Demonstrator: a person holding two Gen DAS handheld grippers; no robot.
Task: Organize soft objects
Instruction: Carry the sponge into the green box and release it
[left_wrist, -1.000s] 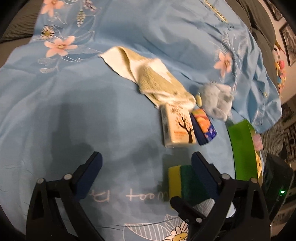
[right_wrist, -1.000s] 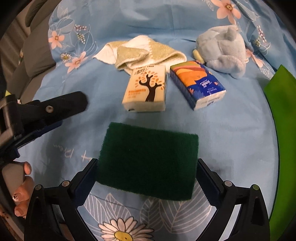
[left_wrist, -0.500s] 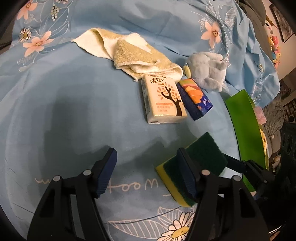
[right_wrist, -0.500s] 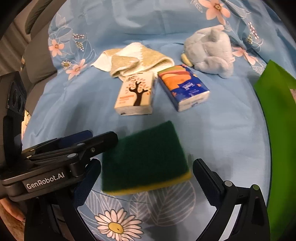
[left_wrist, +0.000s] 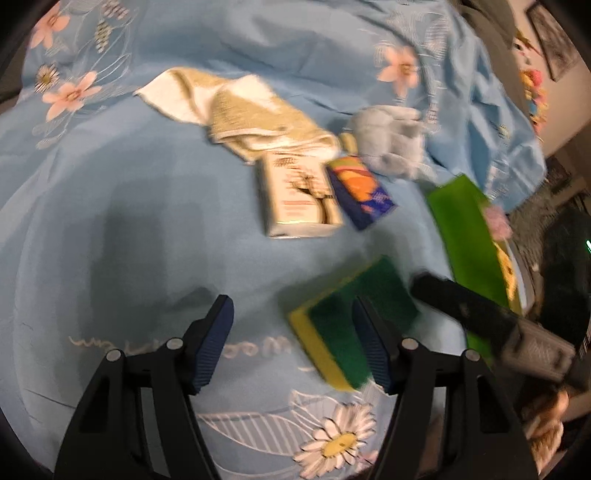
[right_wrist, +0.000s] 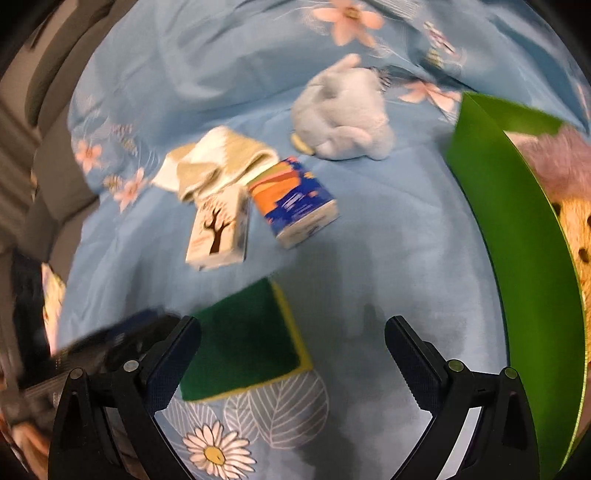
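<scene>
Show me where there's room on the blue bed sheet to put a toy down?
Free: the wide bare sheet left of the tissue pack, below the towel. Crowded: packs, plush elephant, sponge and green bin cluster together.

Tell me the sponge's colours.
The sponge has a dark green scouring top over a yellow body, clearest in the left wrist view.

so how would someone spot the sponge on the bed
On the blue floral bedsheet, look nearer the camera than the two tissue packs, left of the green bin. The sponge lies flat above a printed daisy, the only dark green slab with a yellow layer underneath.
</scene>
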